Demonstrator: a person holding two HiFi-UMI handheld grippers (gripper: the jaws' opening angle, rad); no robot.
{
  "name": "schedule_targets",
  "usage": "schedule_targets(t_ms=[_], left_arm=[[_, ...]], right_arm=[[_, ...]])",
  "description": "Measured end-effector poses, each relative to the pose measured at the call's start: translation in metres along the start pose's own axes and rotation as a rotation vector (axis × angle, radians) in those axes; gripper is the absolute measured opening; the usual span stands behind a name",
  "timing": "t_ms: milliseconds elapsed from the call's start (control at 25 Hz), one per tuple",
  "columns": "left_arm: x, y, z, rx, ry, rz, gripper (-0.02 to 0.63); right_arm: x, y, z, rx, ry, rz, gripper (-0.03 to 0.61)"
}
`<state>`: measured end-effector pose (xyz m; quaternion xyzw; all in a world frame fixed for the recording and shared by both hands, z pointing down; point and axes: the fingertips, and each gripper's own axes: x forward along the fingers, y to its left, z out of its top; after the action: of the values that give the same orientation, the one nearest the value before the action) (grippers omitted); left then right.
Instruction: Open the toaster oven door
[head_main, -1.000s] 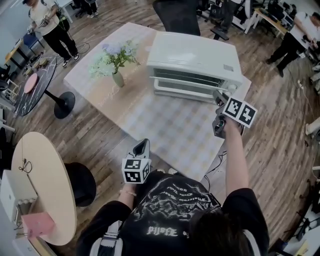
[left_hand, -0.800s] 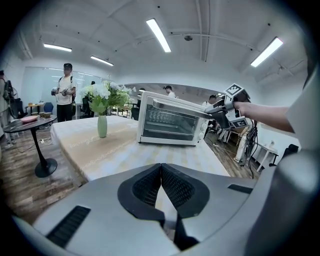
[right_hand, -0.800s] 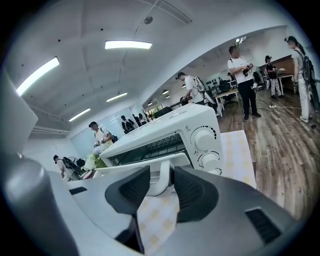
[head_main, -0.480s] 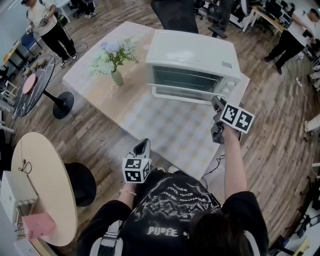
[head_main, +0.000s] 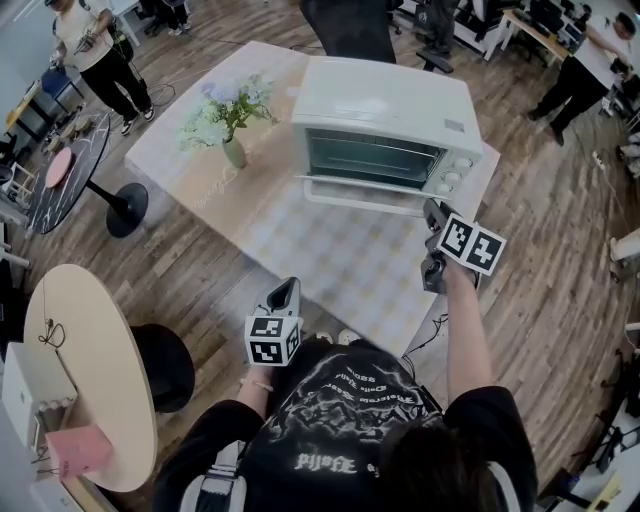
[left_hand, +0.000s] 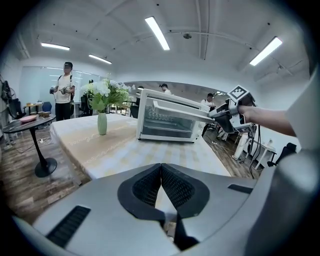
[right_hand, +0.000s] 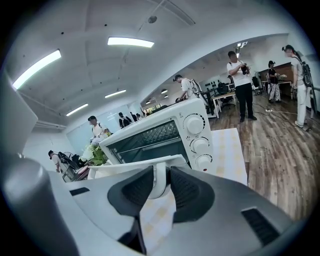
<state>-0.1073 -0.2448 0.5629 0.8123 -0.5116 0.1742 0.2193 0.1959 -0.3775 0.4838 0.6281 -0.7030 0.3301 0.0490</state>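
The oven (head_main: 385, 105) is showing creamy white, its handle (right_hand: 132, 165) matching and its window (head_main: 370, 158) looking dark. The surface (head_main: 330, 250) is wearing a pale yellow-and-white check, turning plain beige toward the light green vase (head_main: 235, 155), which is carrying white and lilac flowers (head_main: 228, 110). The floor (head_main: 200, 270) is showing brown wood planks.
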Motion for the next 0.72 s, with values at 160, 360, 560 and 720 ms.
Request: schedule_targets(t_ms=[160, 360, 560, 720], left_arm=[[0.001, -0.001, -0.002, 0.003, 0.007, -0.001, 0.02], [0.001, -0.001, -0.001, 0.007, 0.008, -0.004, 0.02], [0.003, 0.0, -0.001, 0.008, 0.012, -0.002, 0.02], [0.004, -0.002, 0.0, 0.012, 0.014, -0.003, 0.02]], right_arm=[[-0.004, -0.002, -0.006, 0.008, 0.0, -0.01, 0.112], [-0.008, -0.004, -0.019, 0.008, 0.02, -0.019, 0.104], [-0.009, -0.007, -0.027, 0.02, 0.017, -0.027, 0.101], [-0.012, -0.008, -0.037, 0.012, 0.033, -0.032, 0.1]])
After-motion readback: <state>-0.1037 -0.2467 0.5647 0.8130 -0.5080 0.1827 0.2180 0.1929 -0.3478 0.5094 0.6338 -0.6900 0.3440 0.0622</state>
